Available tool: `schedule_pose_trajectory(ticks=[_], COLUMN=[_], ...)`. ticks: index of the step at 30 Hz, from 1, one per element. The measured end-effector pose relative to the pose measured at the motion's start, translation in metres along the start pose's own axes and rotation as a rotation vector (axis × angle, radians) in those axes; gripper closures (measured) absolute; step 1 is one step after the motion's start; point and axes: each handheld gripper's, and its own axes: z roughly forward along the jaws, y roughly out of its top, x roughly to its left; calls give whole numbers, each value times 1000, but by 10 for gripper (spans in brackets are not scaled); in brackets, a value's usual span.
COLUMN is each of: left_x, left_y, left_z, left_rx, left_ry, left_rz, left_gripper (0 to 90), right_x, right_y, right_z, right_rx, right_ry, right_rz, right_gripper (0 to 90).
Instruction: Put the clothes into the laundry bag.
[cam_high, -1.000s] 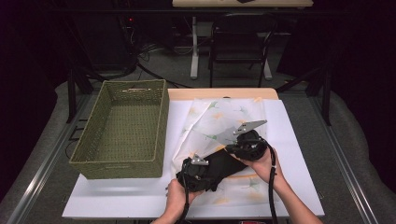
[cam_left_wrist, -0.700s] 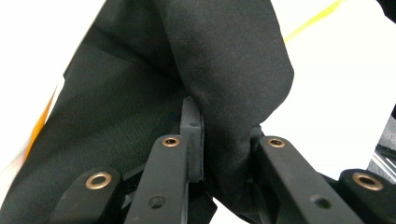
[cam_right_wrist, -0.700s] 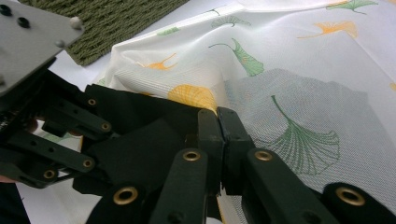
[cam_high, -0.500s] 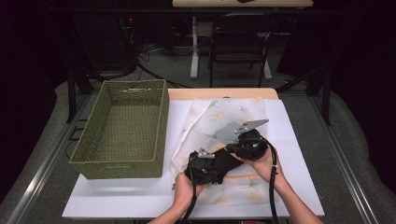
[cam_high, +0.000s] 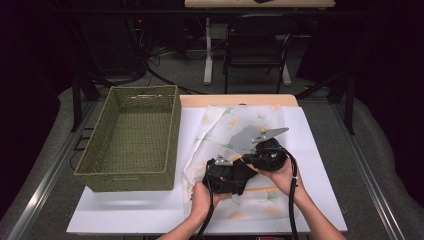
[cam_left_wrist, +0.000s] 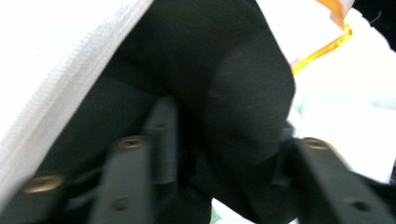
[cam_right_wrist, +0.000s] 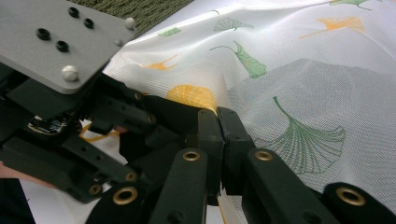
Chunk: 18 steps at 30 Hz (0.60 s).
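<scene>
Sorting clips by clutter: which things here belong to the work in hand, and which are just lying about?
In use:
- leaf-print cloth
- left gripper, jaws just opened wider
- right gripper, shut on the cloth's edge

Lying about:
- green woven basket, empty
- chair and cables behind the table

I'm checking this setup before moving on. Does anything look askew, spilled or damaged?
The leaf-print cloth lies rumpled and crooked on the white board, one part folded over. The right gripper is shut on its edge. The basket sits straight; nothing looks spilled or torn.
</scene>
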Motion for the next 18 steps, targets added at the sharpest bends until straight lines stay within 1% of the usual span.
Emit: schedule_pose_trajectory(ticks=[1, 2, 3, 5, 6, 7, 8, 9, 10, 11, 12, 13, 15, 16, 17, 18], left_x=[0, 1, 1, -2, -4, -5, -8, -9, -11, -12, -14, -16, -18, -18, -19, -18], left_y=[-1, -1, -2, -3, -4, -4, -5, -6, -6, -6, -7, -8, -11, -12, -14, -15], left_z=[-1, -3, -5, -9, -12, -13, -14, -15, -15, -16, -16, -16, -14, -13, -11, -8], left_rx=[-5, -2, -2, 2, 13, 15, 19, 26, 30, 41, 43, 48, 60, 72, 77, 85], left_ry=[-5, -12, -10, 15, 29, 41, 57, 65, 81, 88, 99, 100, 115, 115, 131, 138], left_rz=[-15, -18, -8, 24, 48, 53, 68, 74, 78, 90, 88, 89, 94, 96, 91, 87], left_gripper=[455, 411, 370, 326, 297, 277, 261, 226, 210, 190, 172, 158, 147, 137, 119, 105], right_x=[0, 0, 0, 0, 0, 0, 0, 0, 0, 0, 0, 0, 1, 1, 1, 1], right_y=[0, 0, 0, 0, 0, 0, 0, 0, 0, 0, 0, 0, -1, -1, -1, -1], right_z=[0, 0, 0, -1, -1, -2, -2, -2, -1, -1, -1, -1, -1, -1, -1, -1], right_rx=[2, 0, 0, -1, -2, -3, -3, -3, -2, -1, 0, 0, 1, 1, 1, 1], right_ry=[0, 0, 0, -1, -2, -2, -3, -3, -3, -3, -3, -5, -6, -6, -6, -6], right_rz=[2, -1, -1, -3, 1, 0, -1, 0, 1, -1, 1, 0, 0, -1, -3, -4], right_gripper=[892, 891, 891, 891, 890, 890, 890, 890, 890, 890, 890, 890, 889, 889, 889, 889])
